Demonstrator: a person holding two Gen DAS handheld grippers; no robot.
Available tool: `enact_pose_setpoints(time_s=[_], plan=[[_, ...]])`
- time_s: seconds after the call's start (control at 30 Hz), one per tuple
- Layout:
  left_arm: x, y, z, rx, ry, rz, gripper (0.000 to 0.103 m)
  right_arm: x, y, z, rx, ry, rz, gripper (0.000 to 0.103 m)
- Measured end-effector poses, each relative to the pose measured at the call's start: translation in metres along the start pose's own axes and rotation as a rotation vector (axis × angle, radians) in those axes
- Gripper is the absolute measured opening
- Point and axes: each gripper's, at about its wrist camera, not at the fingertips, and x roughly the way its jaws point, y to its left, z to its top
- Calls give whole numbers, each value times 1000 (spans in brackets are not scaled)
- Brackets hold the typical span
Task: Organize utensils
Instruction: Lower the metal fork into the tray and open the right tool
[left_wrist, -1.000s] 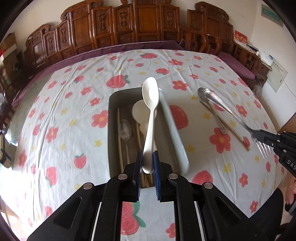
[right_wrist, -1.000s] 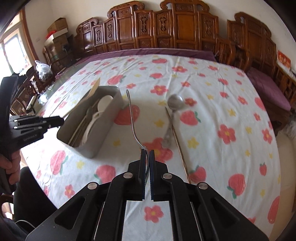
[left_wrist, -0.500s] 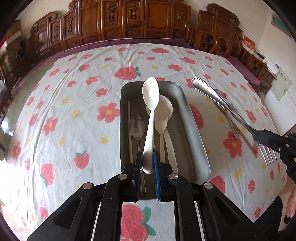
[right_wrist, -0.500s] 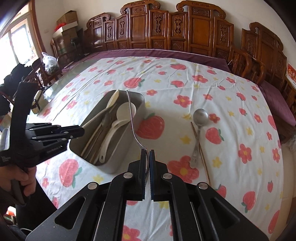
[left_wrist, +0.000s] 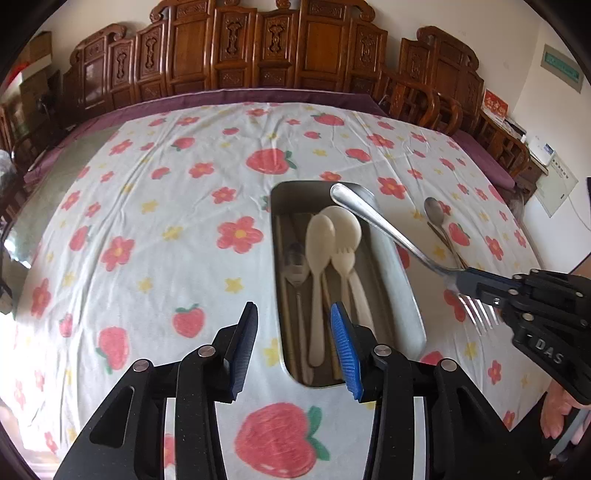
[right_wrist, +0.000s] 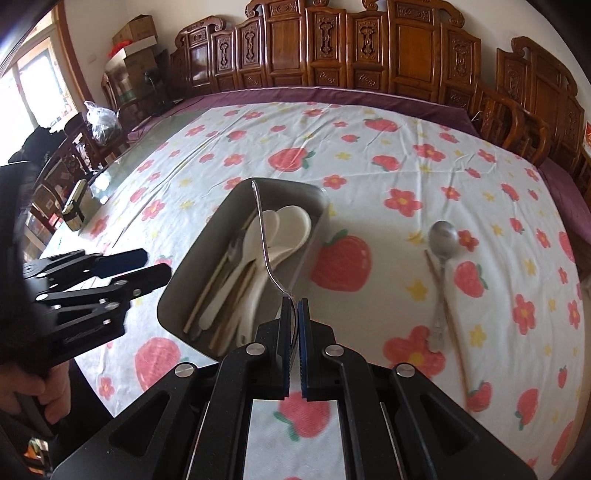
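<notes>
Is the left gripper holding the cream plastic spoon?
No: the left gripper is open and empty, and the cream plastic spoon lies in the grey metal tray.

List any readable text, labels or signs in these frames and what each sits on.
"DAS": white letters on the right gripper body, cut off by the frame edge.
Green wall sign: too blurred to read.
Red card by the wall: characters too small to read.
White wall panel: print illegible.
</notes>
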Motion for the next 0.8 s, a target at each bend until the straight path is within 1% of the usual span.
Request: enact_pose_setpoints(time_s=[0.13, 0.23, 0.37, 0.47, 0.53, 0.63, 0.8], plan=[[-10, 16, -2, -11, -17, 14, 40, 17, 11, 4, 40, 21, 6, 4], [-13, 24, -3, -20, -23, 21, 40, 26, 22, 7, 32, 31, -25, 4], [-18, 35, -7, -43, -31, 2, 40, 36, 31, 13, 33, 28, -73, 5], [-25, 39, -8, -40, -45, 5, 40, 45, 34, 17, 45, 31, -96, 5], [-31, 42, -8, -39, -57, 9, 40, 50, 33, 19, 69, 37, -89, 5], [-36, 46, -10, -33, -64, 12, 40, 55, 31, 20, 110, 35, -57, 7], [-38, 50, -13, -33, -61, 22, 40, 58, 38, 19, 107, 20, 13, 7]])
